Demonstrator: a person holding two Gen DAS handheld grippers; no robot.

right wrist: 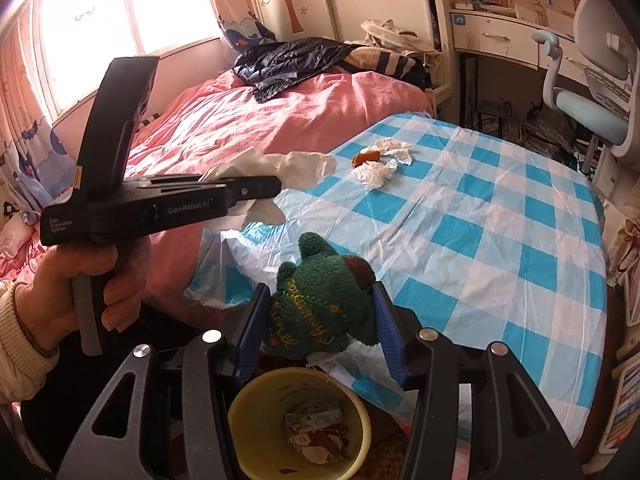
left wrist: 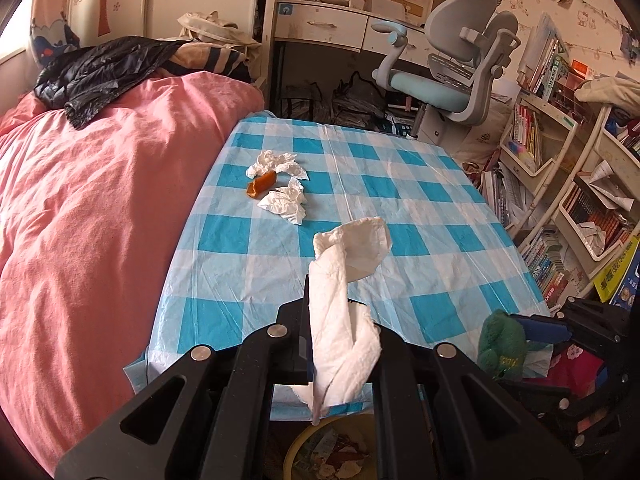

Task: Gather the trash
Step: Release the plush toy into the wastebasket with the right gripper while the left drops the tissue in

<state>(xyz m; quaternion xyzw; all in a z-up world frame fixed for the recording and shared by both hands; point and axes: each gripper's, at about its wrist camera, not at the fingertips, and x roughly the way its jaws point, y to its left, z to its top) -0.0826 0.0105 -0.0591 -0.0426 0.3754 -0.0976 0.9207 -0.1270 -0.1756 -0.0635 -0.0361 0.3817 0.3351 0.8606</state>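
Observation:
My left gripper [left wrist: 340, 320] is shut on a white tissue [left wrist: 344, 308] and holds it above the near edge of the checked table [left wrist: 420, 208]; it also shows in the right wrist view [right wrist: 276, 188] with the tissue [right wrist: 304, 168]. My right gripper [right wrist: 320, 320] is shut on a green plush cloth [right wrist: 320, 308], seen also in the left wrist view [left wrist: 500, 340]. A yellow bin [right wrist: 300, 424] with scraps stands below both grippers. Two crumpled tissues [left wrist: 284, 200] [left wrist: 276, 162] and an orange wrapper [left wrist: 262, 184] lie on the table's far left.
A pink bed [left wrist: 100, 200] with a black jacket [left wrist: 100, 68] lies left of the table. A grey and blue chair [left wrist: 460, 76] and a desk stand behind it. Bookshelves [left wrist: 560, 184] crowd the right side.

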